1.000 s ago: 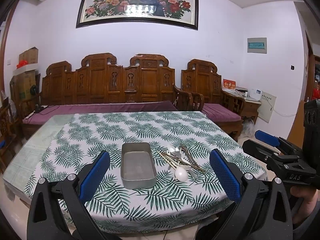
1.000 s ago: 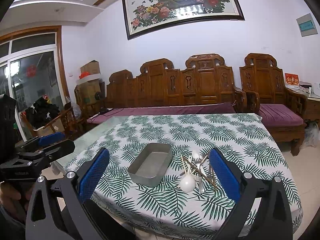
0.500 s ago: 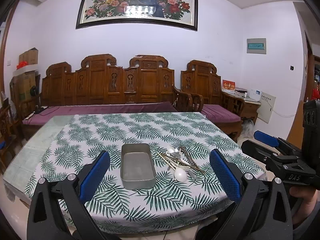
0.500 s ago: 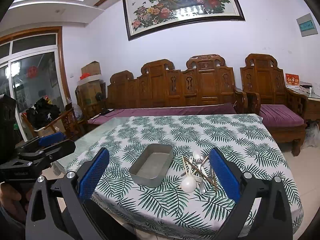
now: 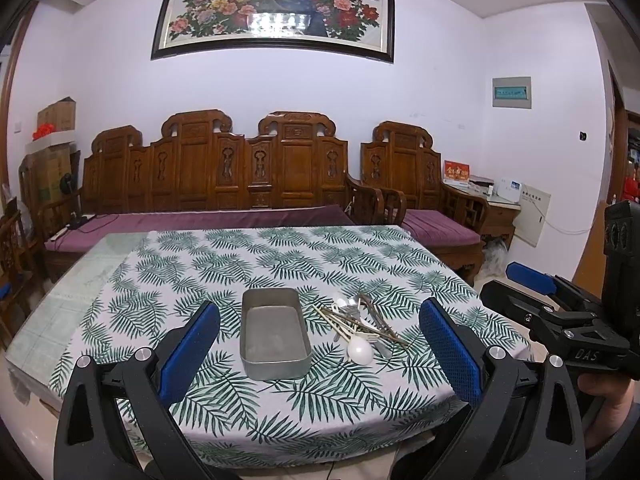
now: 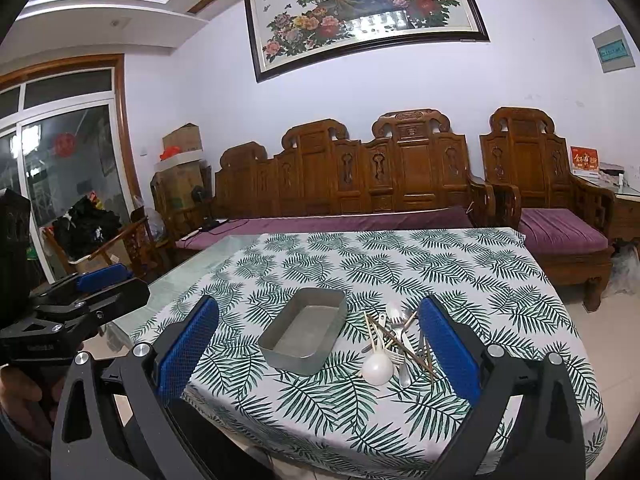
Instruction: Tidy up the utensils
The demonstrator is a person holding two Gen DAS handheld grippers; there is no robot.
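Both grippers, left [image 5: 320,344] and right [image 6: 318,342], are wide open and hold nothing. The tray [image 5: 275,336] sits beside the utensils [image 5: 360,326] on the table [image 5: 240,256].

we see an empty grey metal tray [image 5: 275,336] flat on the cloth; just beside it a crossed heap of utensils [image 5: 362,324], white spoon [image 5: 360,349] nearest us.

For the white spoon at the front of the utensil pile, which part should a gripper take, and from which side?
Probably the bowl end of the white spoon, from the right gripper. The rounded bowl juts clear at the pile's near edge, while its handle runs back under the crossed chopsticks and forks. Come from above, fingers across the neck just behind the bowl.
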